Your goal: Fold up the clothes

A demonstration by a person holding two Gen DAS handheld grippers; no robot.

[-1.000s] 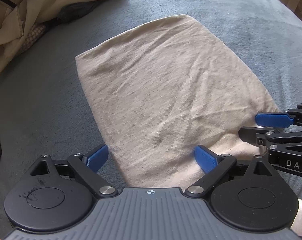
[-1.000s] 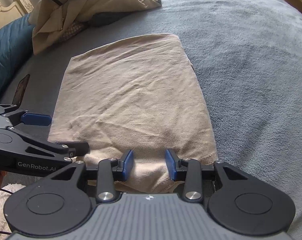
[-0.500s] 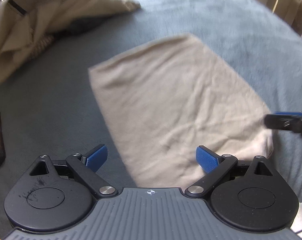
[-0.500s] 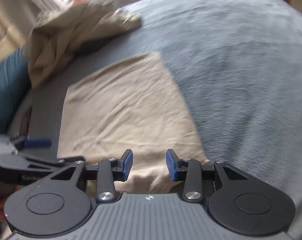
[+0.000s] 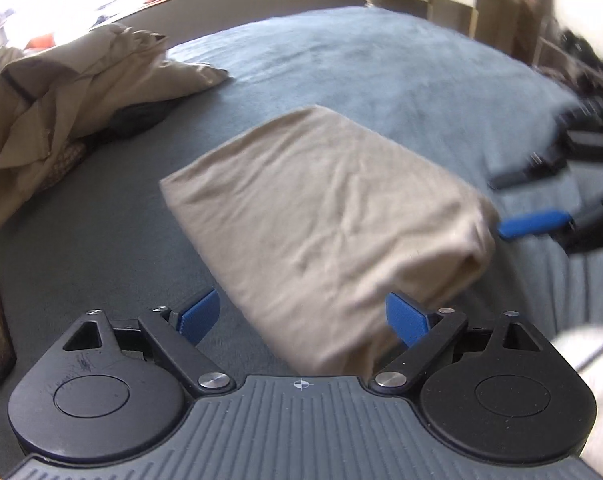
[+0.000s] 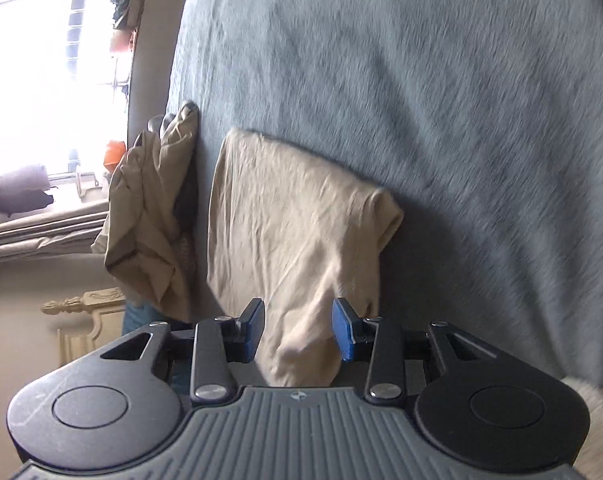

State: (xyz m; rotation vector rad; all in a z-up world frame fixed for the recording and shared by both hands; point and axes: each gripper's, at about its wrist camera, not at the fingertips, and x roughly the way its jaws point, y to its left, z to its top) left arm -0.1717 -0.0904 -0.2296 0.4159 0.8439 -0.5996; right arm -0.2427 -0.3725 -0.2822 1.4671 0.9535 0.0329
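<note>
Both tools have risen from the bed in the last second: the left tool (image 5: 301, 316) stands spread wide with the near edge of the beige cloth (image 5: 325, 216) draped between its pads, and the right tool (image 6: 297, 330), now rolled sideways, holds a bunched fold of that cloth in its half-open gap, though whether it truly pinches I cannot tell. That near edge, flat a second ago, now lifts off the grey bed (image 5: 381, 64), likely starting another fold. Beyond lies a heap of clothes (image 5: 73, 92).
</note>
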